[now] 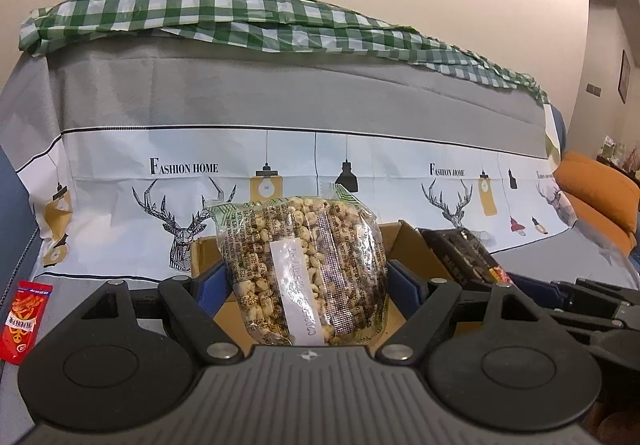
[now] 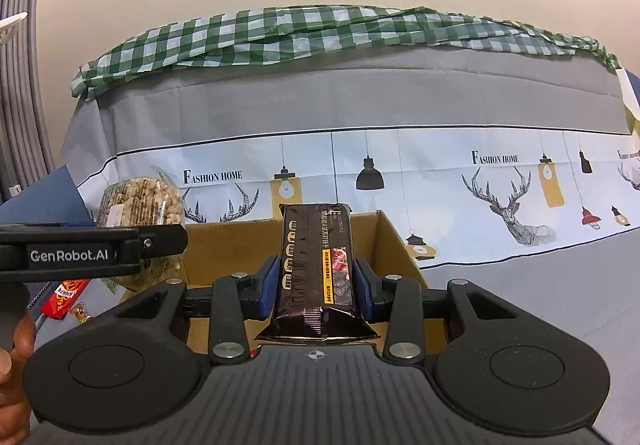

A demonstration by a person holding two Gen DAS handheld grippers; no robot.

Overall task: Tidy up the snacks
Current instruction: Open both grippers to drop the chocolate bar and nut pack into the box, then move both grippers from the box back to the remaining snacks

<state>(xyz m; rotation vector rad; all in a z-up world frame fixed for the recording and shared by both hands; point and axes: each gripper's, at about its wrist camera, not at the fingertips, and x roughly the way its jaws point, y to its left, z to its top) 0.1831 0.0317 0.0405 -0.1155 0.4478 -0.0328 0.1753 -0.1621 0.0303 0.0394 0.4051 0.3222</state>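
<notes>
The cardboard box (image 2: 400,241) is largely hidden behind both tools — only its flaps and inner walls show. The left hand-held gripper (image 1: 306,285) pinches one clear bag of puffed snacks (image 1: 304,269) upright over the box. The right hand-held gripper (image 2: 316,281) clamps one dark brown packet (image 2: 316,265) there too. One red packet (image 1: 25,319) lies on the grey cover, cut off at the edge.

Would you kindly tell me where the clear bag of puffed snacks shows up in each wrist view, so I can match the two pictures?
Left wrist view: the clear bag of puffed snacks stands in the centre, gripped between the left tongs.
Right wrist view: the same bag is at the left edge, partly behind the left tongs' black body.
Shared landmark: the cardboard box, also seen at, lies behind and below the bag.
</notes>
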